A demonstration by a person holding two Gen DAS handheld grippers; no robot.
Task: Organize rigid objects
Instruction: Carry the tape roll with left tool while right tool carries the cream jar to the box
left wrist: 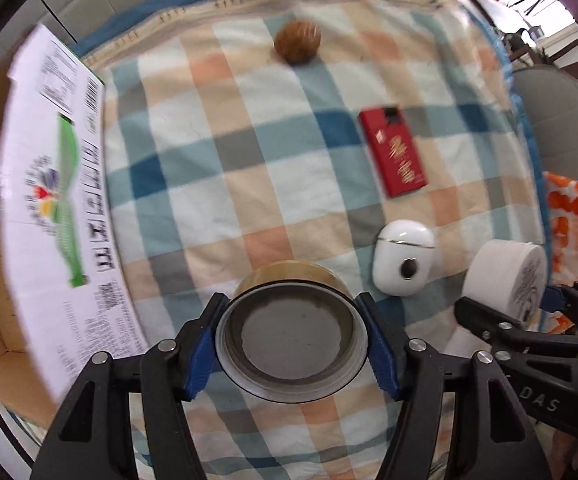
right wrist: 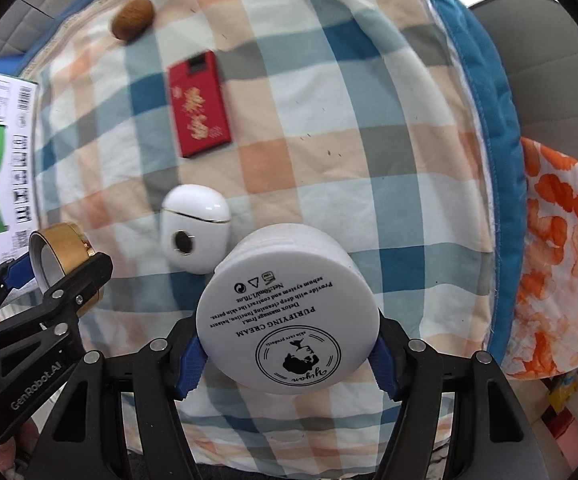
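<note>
both claws are gripping, left gripper (left wrist: 292,346) clamping a gold lid (left wrist: 293,336), right gripper (right wrist: 289,354) clamping a white cream jar (right wrist: 289,312), hanging over the checked cloth (left wrist: 249,160) beside a cardboard box (left wrist: 49,200).

at lower centre the left gripper (left wrist: 293,350) clamps a gold-rimmed lid (left wrist: 292,334), hollow side up, over checked cloth (left wrist: 217,168). white jar (left wrist: 507,280) in the right gripper (left wrist: 529,312) at lower right.
</note>
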